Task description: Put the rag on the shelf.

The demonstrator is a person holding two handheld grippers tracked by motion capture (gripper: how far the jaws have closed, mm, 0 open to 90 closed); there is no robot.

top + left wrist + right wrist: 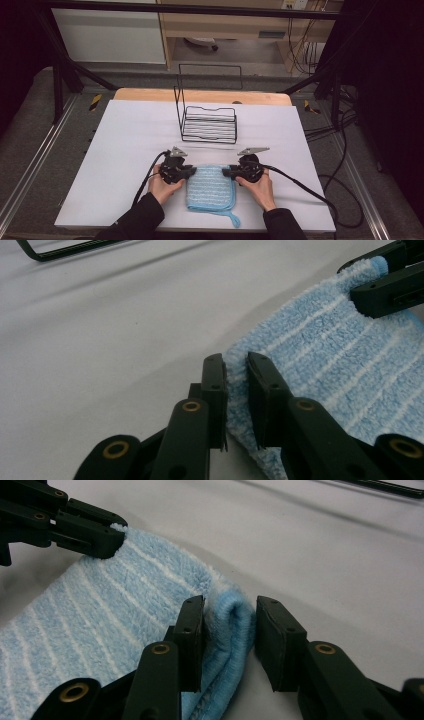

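Note:
A folded blue towel (210, 187) with white stripes lies on the white table (125, 150) near its front edge. My left gripper (194, 172) is at the towel's far left corner. In the left gripper view the left gripper (235, 365) has that corner of the towel (325, 355) pinched between its narrow-set jaws. My right gripper (225, 172) is at the far right corner. In the right gripper view the right gripper (231, 602) has the towel's (115, 610) rolled edge filling the gap, touching both pads. Each gripper view also shows the other gripper (370, 280) (107, 540) on its corner.
A black wire rack (209, 125) stands behind the towel at the table's middle back. The towel's hanging loop (234, 220) points toward the front edge. Cables trail from both grippers across the table, and dark frame posts stand at the sides.

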